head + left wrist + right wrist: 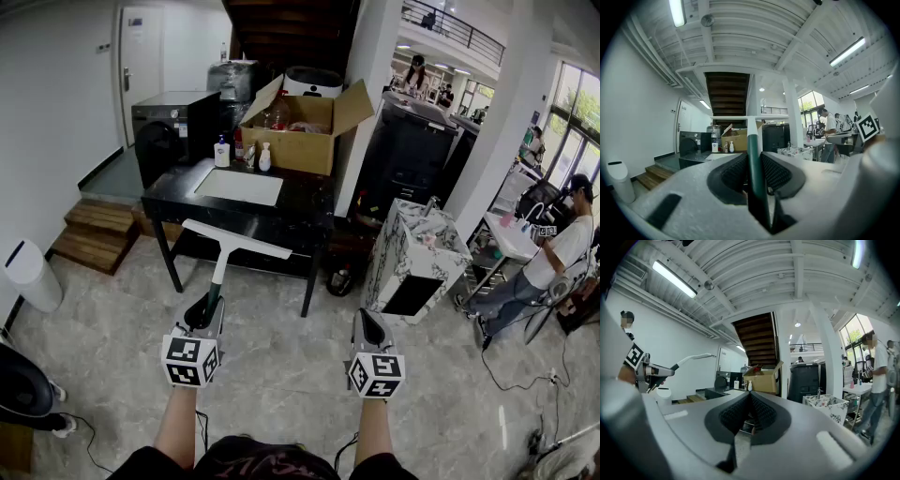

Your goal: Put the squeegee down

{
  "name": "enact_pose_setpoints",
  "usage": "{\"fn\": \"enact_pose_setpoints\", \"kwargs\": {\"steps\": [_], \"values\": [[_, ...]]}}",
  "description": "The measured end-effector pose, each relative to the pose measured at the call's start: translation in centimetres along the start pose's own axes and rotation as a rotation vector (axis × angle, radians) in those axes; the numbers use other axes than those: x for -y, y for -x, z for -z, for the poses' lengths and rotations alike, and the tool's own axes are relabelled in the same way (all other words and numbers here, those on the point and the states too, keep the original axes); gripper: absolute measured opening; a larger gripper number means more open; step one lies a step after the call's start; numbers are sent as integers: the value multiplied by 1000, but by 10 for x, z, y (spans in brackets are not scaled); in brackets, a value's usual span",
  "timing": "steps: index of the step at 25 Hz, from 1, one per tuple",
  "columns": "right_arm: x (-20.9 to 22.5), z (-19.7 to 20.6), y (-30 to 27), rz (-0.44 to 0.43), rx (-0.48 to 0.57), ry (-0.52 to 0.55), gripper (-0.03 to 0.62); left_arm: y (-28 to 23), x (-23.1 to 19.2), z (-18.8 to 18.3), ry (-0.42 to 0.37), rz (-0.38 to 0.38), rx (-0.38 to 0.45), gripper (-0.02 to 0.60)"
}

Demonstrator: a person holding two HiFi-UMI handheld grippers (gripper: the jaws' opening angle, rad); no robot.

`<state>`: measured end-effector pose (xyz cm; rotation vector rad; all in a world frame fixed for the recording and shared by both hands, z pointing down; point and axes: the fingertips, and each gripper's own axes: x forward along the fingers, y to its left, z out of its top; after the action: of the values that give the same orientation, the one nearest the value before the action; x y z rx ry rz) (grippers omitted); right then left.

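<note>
**Item 1, lower left of frame:** left tongs [207, 315], clenched on green handle of squeegee [223, 262]. Held level, prob. for carrying to a drop spot.
**Squeegee:** sticks out fwd from those tongs, white blade crosswise at far end. Blade shows against front edge of black surface [305, 202], mid-frame; not yet set down.
**Item 2, lower right:** right tongs [367, 330], closed tight on nothing, well apart from squeegee; likely spare.

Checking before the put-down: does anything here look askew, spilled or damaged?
Nothing stands out. The squeegee sits straight in the left hand-held gripper; the cardboard box on the black table merely has open flaps.
</note>
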<state>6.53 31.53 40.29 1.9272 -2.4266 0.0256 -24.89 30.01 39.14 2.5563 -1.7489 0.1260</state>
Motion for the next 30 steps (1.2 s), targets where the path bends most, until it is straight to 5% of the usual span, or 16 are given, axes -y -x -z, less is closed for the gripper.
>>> {"fn": "enact_pose_setpoints", "kwargs": {"steps": [30], "values": [[-47, 5, -16, 30, 8, 17, 2, -1, -43, 15, 33, 49, 3, 101]]}}
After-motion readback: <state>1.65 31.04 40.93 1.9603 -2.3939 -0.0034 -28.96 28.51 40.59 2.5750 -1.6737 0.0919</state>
